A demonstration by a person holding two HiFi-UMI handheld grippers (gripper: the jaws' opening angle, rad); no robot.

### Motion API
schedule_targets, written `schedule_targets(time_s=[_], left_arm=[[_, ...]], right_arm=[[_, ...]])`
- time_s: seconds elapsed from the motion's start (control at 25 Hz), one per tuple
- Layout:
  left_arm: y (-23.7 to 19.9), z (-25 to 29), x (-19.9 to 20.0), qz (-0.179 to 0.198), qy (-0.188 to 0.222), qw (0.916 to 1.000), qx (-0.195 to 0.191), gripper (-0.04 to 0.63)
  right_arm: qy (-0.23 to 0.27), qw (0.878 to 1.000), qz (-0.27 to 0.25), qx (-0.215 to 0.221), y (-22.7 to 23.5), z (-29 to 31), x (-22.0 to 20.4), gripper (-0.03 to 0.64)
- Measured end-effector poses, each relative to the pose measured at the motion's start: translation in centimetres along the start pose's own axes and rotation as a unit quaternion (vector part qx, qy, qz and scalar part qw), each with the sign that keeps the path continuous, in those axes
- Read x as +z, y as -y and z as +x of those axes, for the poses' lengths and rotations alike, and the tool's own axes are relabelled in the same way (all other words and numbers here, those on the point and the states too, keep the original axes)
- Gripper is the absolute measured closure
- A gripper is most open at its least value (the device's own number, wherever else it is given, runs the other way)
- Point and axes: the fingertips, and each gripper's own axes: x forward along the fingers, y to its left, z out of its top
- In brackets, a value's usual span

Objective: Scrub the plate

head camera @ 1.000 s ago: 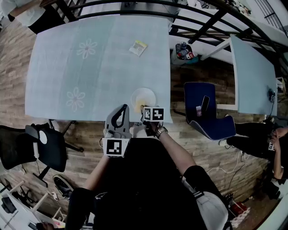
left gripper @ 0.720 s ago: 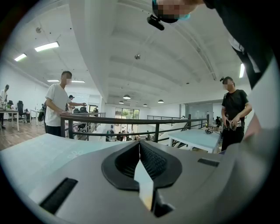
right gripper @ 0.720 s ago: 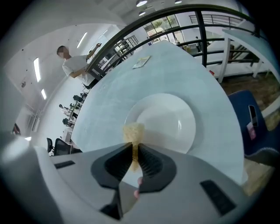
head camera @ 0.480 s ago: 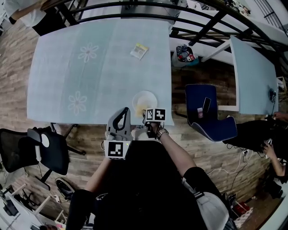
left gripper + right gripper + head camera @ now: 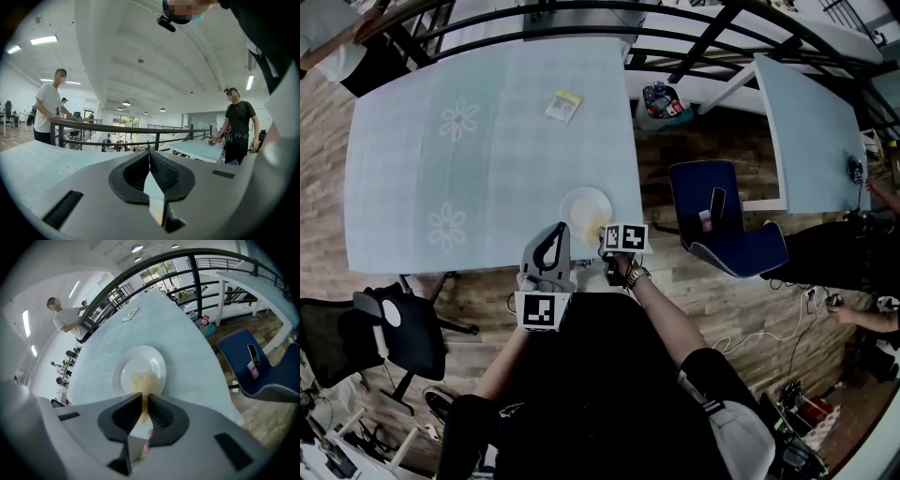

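Plate (image 5: 586,208): white, sits on the pale bench (image 5: 487,169) close to its near edge and not far from the right corner. Right gripper (image 5: 603,234) is clamped narrow on a yellow scrub pad (image 5: 142,385), whose free end lies on the near part of the plate. Left gripper (image 5: 553,234) is held off the bench edge, pointing out level over the bench, jaws pressed together with nothing between them.

Step in hand, as I read it: starting the scrub. To do it well, press the pad flat and work in small circles towards the far rim. The plate is unsupported, so the left gripper would do well to steady its rim.

Room: strokes towards the person risk sliding the plate off the near edge. The bench is open to the left and beyond; only a small packet (image 5: 563,106) lies far off.
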Motion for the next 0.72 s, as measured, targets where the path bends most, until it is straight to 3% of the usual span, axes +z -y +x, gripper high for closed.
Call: schedule_targets(time_s=[0.72], left_arm=[[2.3, 1.2, 0.1, 0.003, 0.003, 0.9996, -0.026, 0.581]], right_arm=[[0.063, 0.995, -0.016, -0.073, 4.0, -3.4, 1.9, 0.572]])
